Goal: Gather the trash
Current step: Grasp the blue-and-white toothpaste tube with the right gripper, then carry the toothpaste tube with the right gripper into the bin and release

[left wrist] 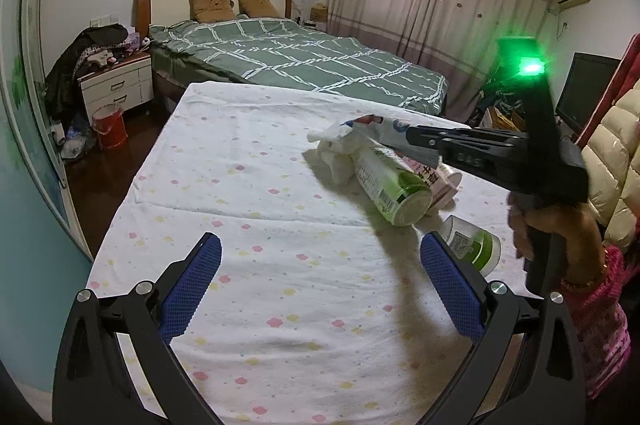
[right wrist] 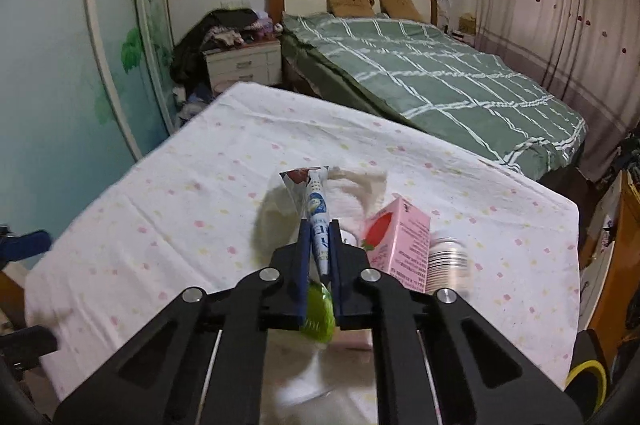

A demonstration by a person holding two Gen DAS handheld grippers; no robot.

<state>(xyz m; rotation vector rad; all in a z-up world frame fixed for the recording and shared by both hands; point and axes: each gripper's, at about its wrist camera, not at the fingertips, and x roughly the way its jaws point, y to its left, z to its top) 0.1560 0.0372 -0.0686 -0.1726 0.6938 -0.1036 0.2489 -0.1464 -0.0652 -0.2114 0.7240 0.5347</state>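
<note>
The right gripper (right wrist: 320,237) has its blue-padded jaws pinched flat onto a thin, crinkled white-and-blue foil wrapper with a red patch at its far end (right wrist: 316,209), and the grip sits near the wrapper's near end so that most of its length sticks out forward past the fingertips; a flat, limp piece like this can only be caught edge-on, which would explain the narrow pinch. In the left wrist view the wrapper (left wrist: 384,129) is held above the trash pile rather than lying in it, carried by the person's hand (left wrist: 560,229) in a pink patterned sleeve at the right of the scene. The rest of the trash lies clustered toward the right side of the table covered by a white cloth with small pink and yellow flowers (left wrist: 248,225): a white plastic bottle with a green label lying on its side (left wrist: 394,185), a crumpled white tissue or cloth wad (left wrist: 340,153) just beyond it, a pink cardboard carton with a strawberry picture (right wrist: 396,237) touching the bottle's far side, and a short white jar with a green band (left wrist: 472,245) nearer the right edge. The left gripper (left wrist: 320,289) hovers over the near middle of the cloth with its blue fingers spread wide and nothing between them, probably kept clear and ready for the bottle or jar. No bin shows clearly in either view, so where the wrapper is bound cannot be told.
</note>
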